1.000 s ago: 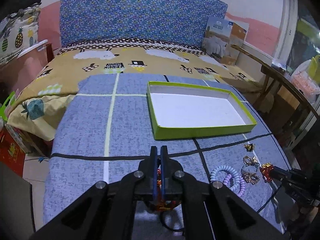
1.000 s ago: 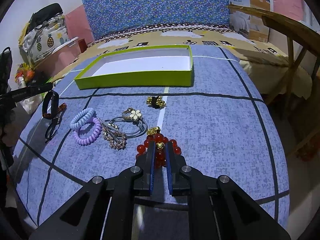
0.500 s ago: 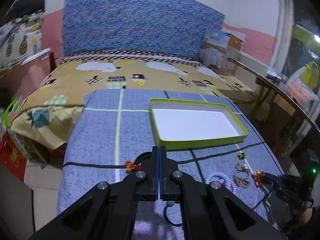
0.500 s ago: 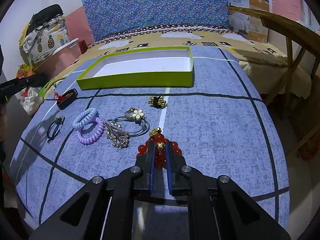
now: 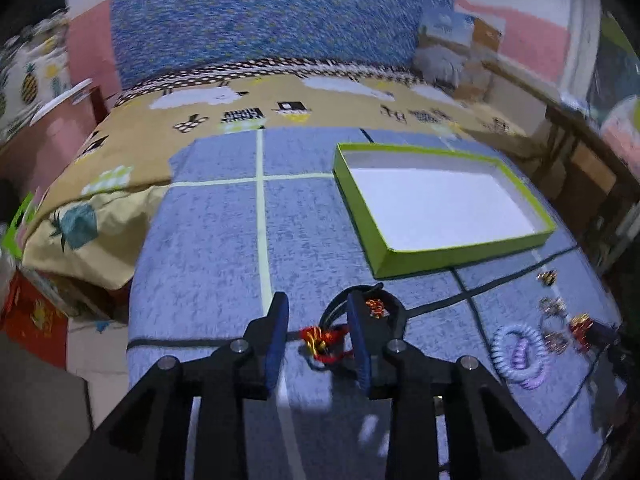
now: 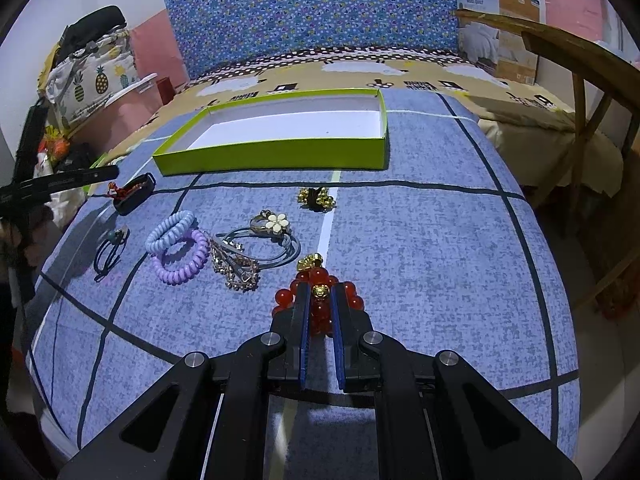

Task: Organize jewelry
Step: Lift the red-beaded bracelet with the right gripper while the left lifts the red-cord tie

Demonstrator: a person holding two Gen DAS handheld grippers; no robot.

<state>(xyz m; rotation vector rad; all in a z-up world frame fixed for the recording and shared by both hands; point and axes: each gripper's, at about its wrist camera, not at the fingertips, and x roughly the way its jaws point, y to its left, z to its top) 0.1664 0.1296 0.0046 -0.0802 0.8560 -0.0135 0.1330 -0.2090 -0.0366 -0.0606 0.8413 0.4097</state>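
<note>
1. Since half a second ago the left gripper [image 5: 318,336] has gone from closed to spread wide, and the black band with red-and-gold charm [image 5: 340,334] that hung from it now sits looped around its right finger, the red tassel lying in the gap between the two fingers.
2. Seen from the right wrist, that band [image 6: 134,196] is near the green tray's near-left corner; whether it touches the blue blanket [image 6: 420,248] is unclear.
3. Right gripper [image 6: 320,300] is unchanged: its fingers are closed on the red bead bracelet [image 6: 316,294], which rests on the blanket.
4. Green tray [image 6: 272,156] holds nothing; its white floor is bare.
5. Between tray and right gripper lie a gold-and-black clip [image 6: 316,198], a flower hair tie [image 6: 276,224], a rhinestone clip [image 6: 236,268], blue and purple coil ties [image 6: 178,248], and a dark elastic [image 6: 110,248] farthest left.
6. Left-wrist view is motion-blurred, so small pieces at its right edge are indistinct.
</note>
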